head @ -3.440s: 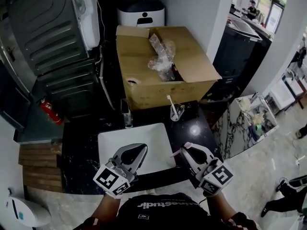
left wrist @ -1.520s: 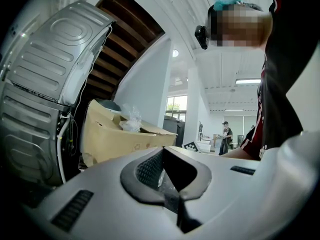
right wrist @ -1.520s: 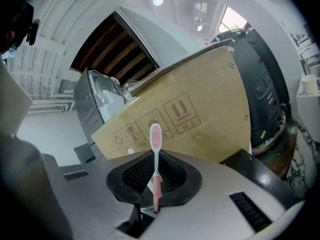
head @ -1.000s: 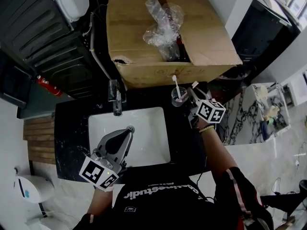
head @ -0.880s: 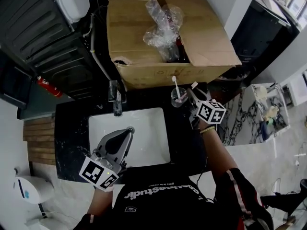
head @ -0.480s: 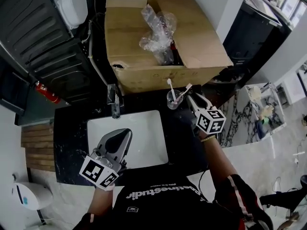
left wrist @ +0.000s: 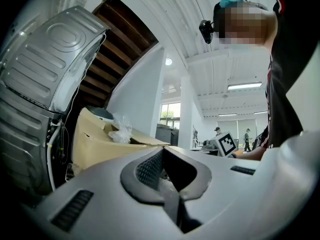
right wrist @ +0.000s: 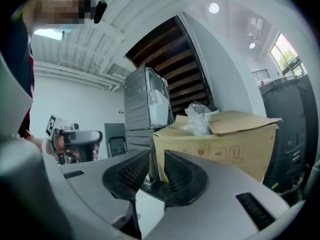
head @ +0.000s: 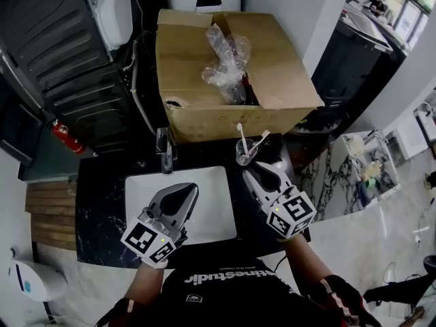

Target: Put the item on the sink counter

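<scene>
Right gripper [head: 257, 174] fingers [right wrist: 181, 173] stand narrowly apart on nothing; left gripper [head: 185, 193] fingers [left wrist: 150, 168] are pressed together, empty. The toothbrush [head: 261, 139] stands in the cup [head: 244, 157] at the counter [head: 102, 206] back edge, right of the sink [head: 218, 210]. It seems already placed, so the hands need only keep clear of the cup.

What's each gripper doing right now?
Left gripper: shut, holding nothing.
Right gripper: open, holding nothing.
</scene>
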`<state>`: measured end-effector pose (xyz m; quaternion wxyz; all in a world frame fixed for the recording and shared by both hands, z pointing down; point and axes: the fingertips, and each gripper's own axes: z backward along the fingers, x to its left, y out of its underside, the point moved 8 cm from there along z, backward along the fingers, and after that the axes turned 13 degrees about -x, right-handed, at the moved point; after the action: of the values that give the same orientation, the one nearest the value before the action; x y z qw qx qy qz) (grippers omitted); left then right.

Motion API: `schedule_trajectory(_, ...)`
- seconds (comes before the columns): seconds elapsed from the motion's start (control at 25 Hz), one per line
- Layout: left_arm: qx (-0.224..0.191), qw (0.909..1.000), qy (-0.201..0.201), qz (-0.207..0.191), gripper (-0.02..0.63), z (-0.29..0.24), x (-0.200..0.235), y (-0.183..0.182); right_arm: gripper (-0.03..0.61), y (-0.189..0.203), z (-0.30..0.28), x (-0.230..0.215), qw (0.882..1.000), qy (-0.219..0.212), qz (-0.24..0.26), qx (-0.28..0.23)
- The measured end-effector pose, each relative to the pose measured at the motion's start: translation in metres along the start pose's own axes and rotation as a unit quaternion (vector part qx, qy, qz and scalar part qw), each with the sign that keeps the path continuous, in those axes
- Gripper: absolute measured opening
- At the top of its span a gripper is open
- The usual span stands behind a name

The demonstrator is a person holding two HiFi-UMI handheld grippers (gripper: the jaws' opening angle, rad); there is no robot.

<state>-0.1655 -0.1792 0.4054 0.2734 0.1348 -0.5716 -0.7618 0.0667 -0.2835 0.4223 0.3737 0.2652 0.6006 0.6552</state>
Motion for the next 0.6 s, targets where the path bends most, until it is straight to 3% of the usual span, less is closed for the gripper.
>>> schedule_trajectory(0.32,-0.007,0.9998,0.012,0.01,0.015,0.0,-0.009,0.002,0.078,-0.028,0.006,0.07,0.995,-0.078,-0.05,-0.038)
schedule_trajectory(0.6,-0.006,0.9999,0.012,0.009,0.015,0.004,-0.009,0.001,0.038,-0.028,0.014,0.079,0.994,-0.082,-0.051,-0.042)
